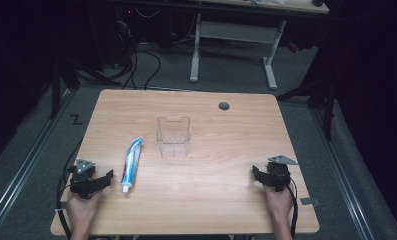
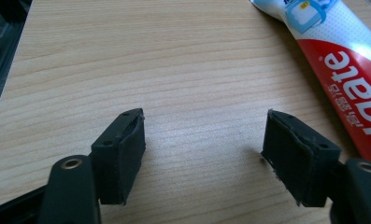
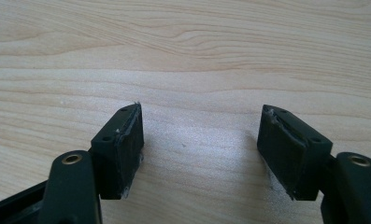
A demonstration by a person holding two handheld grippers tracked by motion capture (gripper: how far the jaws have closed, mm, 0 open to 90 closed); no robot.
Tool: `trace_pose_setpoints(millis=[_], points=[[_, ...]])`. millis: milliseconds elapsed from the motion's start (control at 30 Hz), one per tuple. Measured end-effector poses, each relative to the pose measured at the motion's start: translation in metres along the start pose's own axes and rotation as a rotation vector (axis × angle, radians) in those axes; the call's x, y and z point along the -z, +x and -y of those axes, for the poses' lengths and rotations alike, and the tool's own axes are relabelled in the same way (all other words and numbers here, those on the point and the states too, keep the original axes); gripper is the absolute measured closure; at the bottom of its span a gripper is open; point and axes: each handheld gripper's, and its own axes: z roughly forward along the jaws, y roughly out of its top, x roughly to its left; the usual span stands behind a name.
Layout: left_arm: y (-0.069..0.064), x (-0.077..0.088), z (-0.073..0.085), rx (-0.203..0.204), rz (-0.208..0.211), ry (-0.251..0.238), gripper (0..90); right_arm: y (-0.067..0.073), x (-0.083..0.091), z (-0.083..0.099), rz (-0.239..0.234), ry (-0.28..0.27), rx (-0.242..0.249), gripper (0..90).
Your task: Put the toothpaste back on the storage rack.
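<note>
Toothpaste tube [image 2: 346, 70]: red panel, white letters "ate", small unreadable characters.

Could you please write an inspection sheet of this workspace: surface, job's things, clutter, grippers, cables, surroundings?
Surface: wooden table, grommet hole near the far edge.
Job's things: toothpaste tube lying flat; clear plastic box upright, apparently empty.
Clutter: nothing seen.
Grippers: left hand-held gripper open beside the tube, apart from it; right hand-held gripper open over bare wood.
Cables: one trails from each gripper; more on the floor beyond.
Surroundings: dark room, second desk behind.

Bright, evenly lit table [image 1: 206, 200]; dark surroundings; soft, blurred close-ups.
</note>
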Motion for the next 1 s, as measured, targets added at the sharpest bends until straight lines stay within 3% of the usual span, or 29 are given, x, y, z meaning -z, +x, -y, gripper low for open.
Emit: trace_pose_setpoints(millis=[167,267,533,733,867,1000], points=[[0.001,0.0002,0.0004,-0.003,0.048,0.003,20.8,0.0009,0.0002,0.0001,-0.011,0.002,0.011,31.4],[0.002,0.0005,0.0004,0.002,0.055,0.002,20.8,0.001,0.0002,0.0,-0.012,0.002,0.01,31.1],[-0.0008,-0.0004,0.0,0.001,0.034,0.005,20.8,0.0009,-0.0001,0.0,-0.019,-0.001,0.021,30.8],[-0.007,-0.0032,-0.0015,-0.057,0.014,0.033,15.4,0.0017,0.0002,0.0,-0.025,0.004,0.023,30.2],[-0.006,-0.0014,-0.0064,-0.067,0.024,0.075,18.3,0.0018,0.0003,0.0,-0.032,0.005,0.031,30.1],[-0.0028,0.0015,-0.0041,-0.062,0.018,0.066,23.1,0.0022,0.0002,0.0,-0.035,0.003,0.036,30.1]])
